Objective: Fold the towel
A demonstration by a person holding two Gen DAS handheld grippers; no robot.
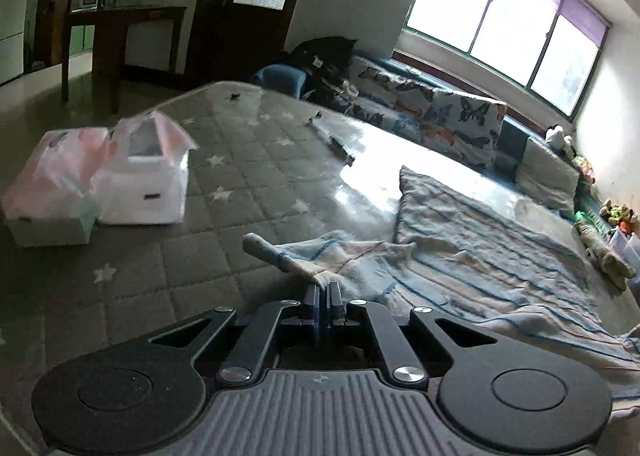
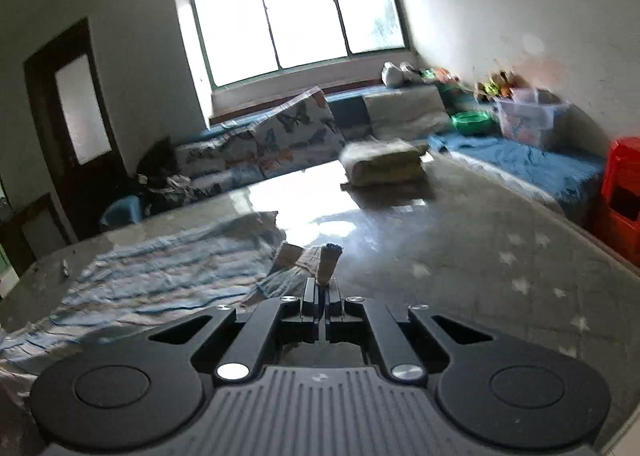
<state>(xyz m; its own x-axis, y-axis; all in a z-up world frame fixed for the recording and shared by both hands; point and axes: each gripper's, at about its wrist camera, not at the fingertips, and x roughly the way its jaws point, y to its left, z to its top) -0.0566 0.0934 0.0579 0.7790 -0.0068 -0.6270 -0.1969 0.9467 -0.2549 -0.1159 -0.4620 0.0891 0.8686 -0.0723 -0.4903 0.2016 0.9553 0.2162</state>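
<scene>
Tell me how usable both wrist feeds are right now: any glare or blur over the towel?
Left wrist view: window glare washes the glossy table top just past the towel; the white bags are smeared. Right wrist view: the same bright patch lies beyond the towel; the folded bundle and the stripes are motion-blurred. Both grippers look sharp; fisheye bends the edges.

A grey quilted mattress (image 1: pixel 224 224) with pale star prints and a glossy plastic cover carries everything. On it lie a rumpled blue-and-white striped towel (image 1: pixel 480 256), two white plastic-wrapped boxes (image 1: pixel 140 180) and a wrapped yellowish bundle (image 2: pixel 384 164).
</scene>
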